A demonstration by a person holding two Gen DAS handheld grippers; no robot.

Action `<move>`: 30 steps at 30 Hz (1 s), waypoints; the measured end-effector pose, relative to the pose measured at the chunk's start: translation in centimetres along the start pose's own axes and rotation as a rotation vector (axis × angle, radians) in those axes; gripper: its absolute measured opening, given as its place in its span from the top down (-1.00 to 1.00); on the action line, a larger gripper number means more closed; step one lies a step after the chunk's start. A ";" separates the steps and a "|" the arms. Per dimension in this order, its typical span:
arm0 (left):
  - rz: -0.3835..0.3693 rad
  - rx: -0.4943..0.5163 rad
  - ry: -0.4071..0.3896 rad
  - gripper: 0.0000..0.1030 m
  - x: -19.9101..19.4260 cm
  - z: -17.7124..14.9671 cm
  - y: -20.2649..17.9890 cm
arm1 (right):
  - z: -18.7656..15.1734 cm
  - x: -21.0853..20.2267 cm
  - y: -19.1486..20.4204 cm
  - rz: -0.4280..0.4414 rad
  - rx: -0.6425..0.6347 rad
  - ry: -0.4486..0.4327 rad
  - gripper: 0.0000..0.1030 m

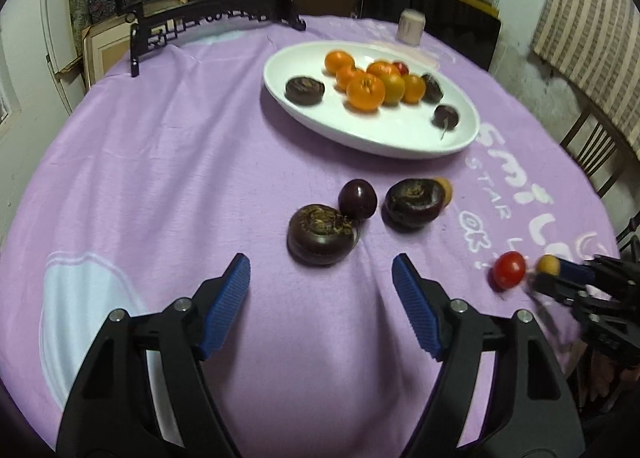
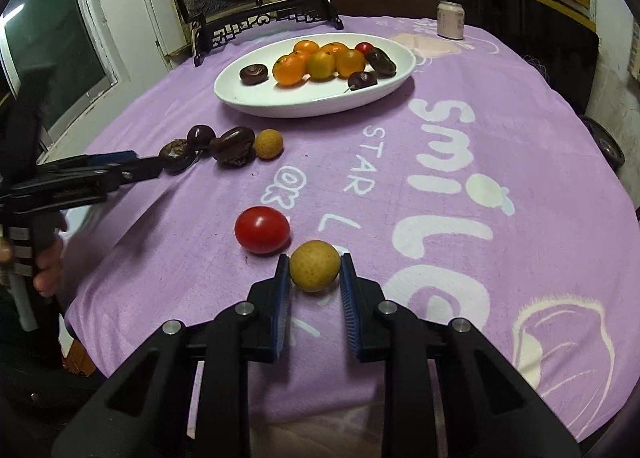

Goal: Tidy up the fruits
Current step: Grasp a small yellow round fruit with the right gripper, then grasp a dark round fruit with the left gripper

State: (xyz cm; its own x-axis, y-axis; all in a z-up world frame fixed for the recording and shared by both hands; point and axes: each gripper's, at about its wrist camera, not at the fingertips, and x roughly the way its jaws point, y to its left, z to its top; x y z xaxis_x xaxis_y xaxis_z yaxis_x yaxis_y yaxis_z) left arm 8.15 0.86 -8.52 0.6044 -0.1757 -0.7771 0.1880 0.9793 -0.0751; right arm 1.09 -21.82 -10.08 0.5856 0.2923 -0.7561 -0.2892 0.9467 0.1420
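Blue ribbed pads of the right gripper (image 2: 313,270) sit on either side of a small round tan longan-like fruit (image 2: 315,265), closed in until they touch or nearly touch its skin, with the fruit at the very fingertips and resting on the purple printed cloth (image 2: 460,218) that covers the bench. Just ahead and to the left of it lies a glossy red cherry tomato (image 2: 262,229), close beside it but outside the jaws. The left gripper (image 1: 321,276) is spread wide and holds nothing; a dark brown flattened water chestnut (image 1: 322,235) lies just beyond the gap between its fingertips, with a dark purple cherry (image 1: 357,199) touching it behind, a second dark chestnut (image 1: 414,198) to the right, and a second small tan fruit (image 1: 446,189) tucked against that one. Seen from the right wrist, the left gripper reaches in low and nearly level from the left, the person's hand (image 2: 50,262) wrapped round its handle. Farther back stands a white oval dish (image 2: 312,104) carrying orange mandarins (image 2: 320,64), dark fruits and one small red one.
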 end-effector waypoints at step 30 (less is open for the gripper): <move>-0.064 -0.037 -0.035 0.21 -2.1 -1.6 -0.3 | -0.1 -1.3 -0.3 0.040 0.010 -0.023 0.51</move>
State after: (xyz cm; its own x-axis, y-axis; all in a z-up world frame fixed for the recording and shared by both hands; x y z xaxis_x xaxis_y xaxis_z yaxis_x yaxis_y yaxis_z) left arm 5.60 1.05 -7.85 0.6188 -0.2407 -0.7478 0.1988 0.9689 -0.1474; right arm 0.32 -22.45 -9.25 0.5912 0.3325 -0.7348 -0.3051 0.9356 0.1779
